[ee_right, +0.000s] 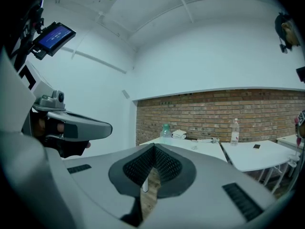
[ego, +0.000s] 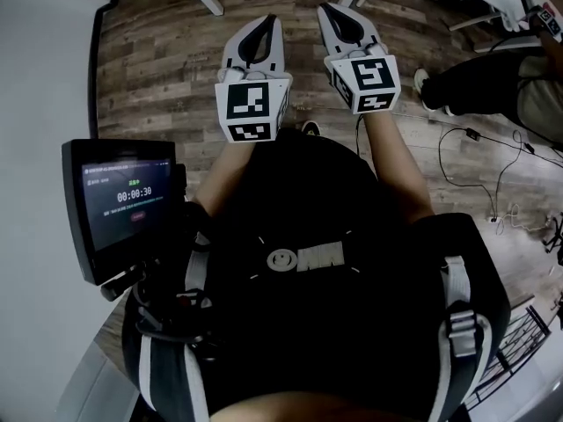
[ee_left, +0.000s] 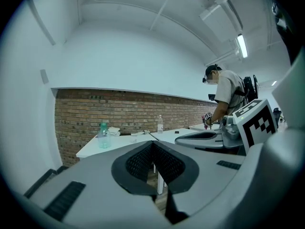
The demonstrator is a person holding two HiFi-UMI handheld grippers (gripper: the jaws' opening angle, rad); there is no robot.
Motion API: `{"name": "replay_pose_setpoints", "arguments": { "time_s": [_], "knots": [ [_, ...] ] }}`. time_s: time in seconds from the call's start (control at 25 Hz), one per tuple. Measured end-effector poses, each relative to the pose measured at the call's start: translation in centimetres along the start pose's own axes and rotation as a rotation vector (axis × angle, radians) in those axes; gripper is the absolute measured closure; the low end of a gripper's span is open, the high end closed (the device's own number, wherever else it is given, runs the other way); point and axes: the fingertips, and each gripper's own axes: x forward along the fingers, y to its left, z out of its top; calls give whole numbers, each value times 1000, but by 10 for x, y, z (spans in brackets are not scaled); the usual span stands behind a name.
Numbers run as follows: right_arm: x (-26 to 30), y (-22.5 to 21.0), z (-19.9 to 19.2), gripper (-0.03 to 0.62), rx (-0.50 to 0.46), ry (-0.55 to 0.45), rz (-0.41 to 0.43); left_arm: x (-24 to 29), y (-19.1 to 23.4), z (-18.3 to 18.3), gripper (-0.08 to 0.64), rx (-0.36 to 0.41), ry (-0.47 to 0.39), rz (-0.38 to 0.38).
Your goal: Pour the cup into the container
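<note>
Cup and container appear in none of the three views, so we cannot place either one.

Head view: the left gripper (ego: 266, 23) and the right gripper (ego: 331, 12) are held side by side in front of the body, over bare wood floor (ego: 158, 69), with nothing under or between them. A small screen (ego: 123, 202) showing a timer sits at the left. We see the jaws only from above and behind, and the top right corner cuts off a second person (ego: 493, 82) at the legs.

Left gripper view: the jaws are pressed together at their tips and carry nothing. Well beyond them, white tables (ee_left: 119, 143) stand against a brick wall (ee_left: 95, 113). They bear a green-tinted bottle (ee_left: 103, 135), a clear bottle (ee_left: 160, 123) and small items too distant to identify. We cannot tell whether a cup is among them.

Right gripper view: these jaws likewise meet at the tips with nothing in them. The tables and both bottles show again, far off.

Reading: we judge that no pouring is in hand at this instant. Closed, empty tools well apart from any table fit a stage where the cup is yet to be fetched. They fit equally one where it has been emptied and set down. The frames do not decide between the two, so we prescribe no next move.
</note>
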Motion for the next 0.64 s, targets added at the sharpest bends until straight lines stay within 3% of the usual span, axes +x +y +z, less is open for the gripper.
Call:
{"name": "replay_pose_setpoints", "arguments": {
  "time_s": [0.64],
  "knots": [
    [5,2,11,589,-39,-9,21,5,2,11,566,7,-29,8]
  ]
}}
